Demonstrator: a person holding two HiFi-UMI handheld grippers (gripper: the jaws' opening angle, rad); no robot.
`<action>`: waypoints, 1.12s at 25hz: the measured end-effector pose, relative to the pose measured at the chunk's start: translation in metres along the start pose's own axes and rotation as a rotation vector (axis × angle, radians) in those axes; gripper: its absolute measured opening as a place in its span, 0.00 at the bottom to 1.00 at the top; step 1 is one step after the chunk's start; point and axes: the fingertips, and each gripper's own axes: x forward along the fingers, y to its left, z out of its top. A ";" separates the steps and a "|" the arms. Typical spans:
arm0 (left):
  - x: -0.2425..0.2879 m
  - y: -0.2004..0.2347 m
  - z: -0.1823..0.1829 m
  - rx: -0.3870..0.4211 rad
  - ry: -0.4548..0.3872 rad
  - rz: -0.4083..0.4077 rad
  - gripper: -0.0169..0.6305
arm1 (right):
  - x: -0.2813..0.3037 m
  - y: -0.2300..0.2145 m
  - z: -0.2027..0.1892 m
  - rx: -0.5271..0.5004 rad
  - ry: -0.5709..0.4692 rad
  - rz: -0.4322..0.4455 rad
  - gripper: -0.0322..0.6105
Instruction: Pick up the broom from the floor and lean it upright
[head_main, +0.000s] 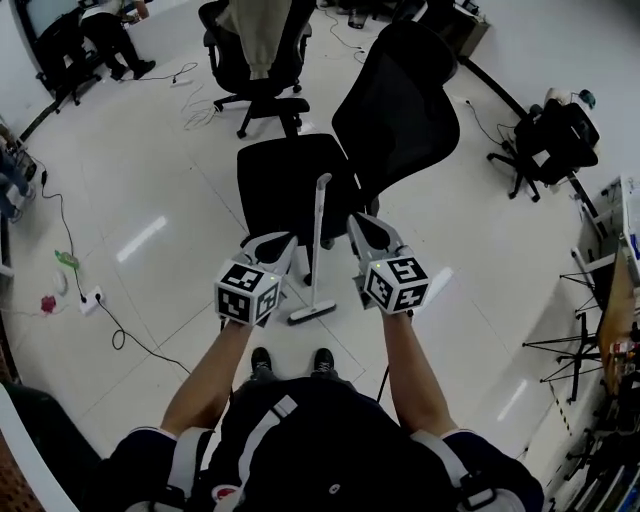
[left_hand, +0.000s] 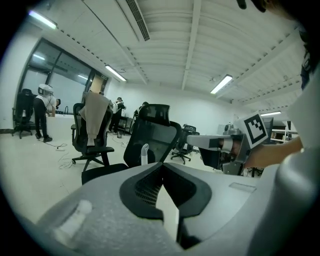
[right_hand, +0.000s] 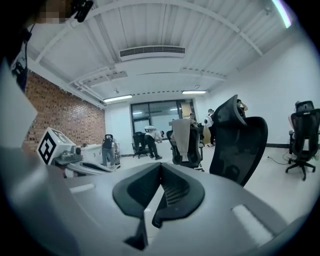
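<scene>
The broom (head_main: 317, 250) stands upright on the floor, its white handle leaning against the seat edge of a black office chair (head_main: 275, 185). Its brush head (head_main: 312, 313) rests on the tiles just ahead of the person's shoes. My left gripper (head_main: 288, 242) hangs left of the handle and my right gripper (head_main: 357, 222) right of it, both apart from it. In the left gripper view the jaws (left_hand: 161, 164) meet at the tips with nothing between them, and the handle's top (left_hand: 144, 152) shows beyond. The right gripper (right_hand: 161, 164) is shut and empty too.
A second chair with a garment draped on it (head_main: 255, 50) stands behind the black one. Another black chair (head_main: 555, 140) is at the right. Cables and a power strip (head_main: 90, 300) lie on the floor at the left. People stand at the far left (head_main: 105, 35).
</scene>
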 end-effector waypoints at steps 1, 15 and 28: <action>-0.003 -0.004 0.005 0.000 -0.006 -0.011 0.03 | -0.007 0.005 0.004 0.005 -0.014 0.000 0.06; -0.020 -0.045 0.060 0.114 -0.067 -0.114 0.03 | -0.047 0.049 0.029 0.046 -0.118 0.006 0.06; -0.021 -0.041 0.069 0.108 -0.089 -0.089 0.03 | -0.041 0.052 0.040 0.023 -0.122 0.041 0.06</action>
